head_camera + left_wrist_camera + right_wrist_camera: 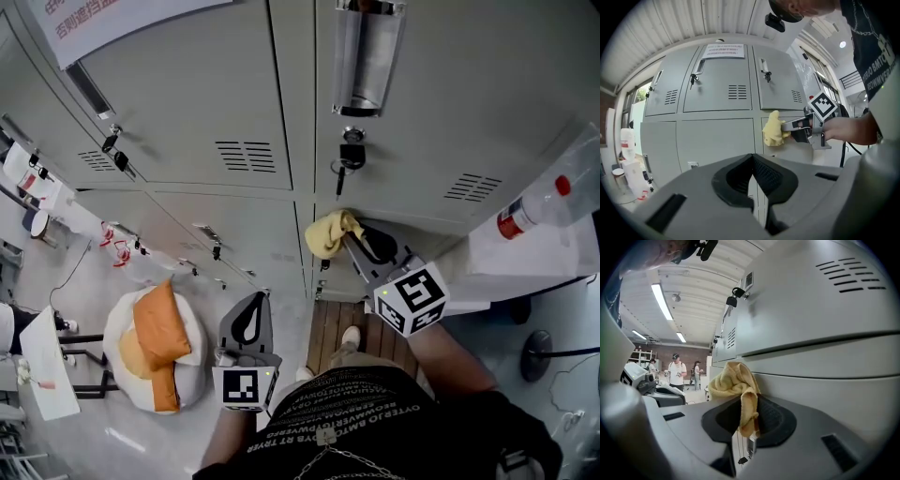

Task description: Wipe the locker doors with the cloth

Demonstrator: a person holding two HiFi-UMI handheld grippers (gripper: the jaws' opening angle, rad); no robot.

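Cloth: a yellow cloth [732, 382] is bunched at the tip of the right gripper and pressed against a lower locker door [790, 151], near that door's upper left corner, just below the seam with the door above.
Right gripper: the right gripper [354, 238] is held out to the lockers; its fingers are closed, with a hanging fold of the cloth pinched between them.
Left gripper: the left gripper [753, 177] is held low and back from the lockers, well apart from the cloth; its fingers are pressed together and nothing is held between them.
Lockers: grey metal doors with louvred vents are seen in two tiers.
Lock: a key with a black fob [351, 153] is seen in the lock of the upper door, above the cloth.
Notice: a printed sheet [723, 50] is fixed to an upper door; its text cannot be read.
Floor: an orange cushion [159, 328] is seen on a white beanbag [195, 361], to the left of the left gripper.
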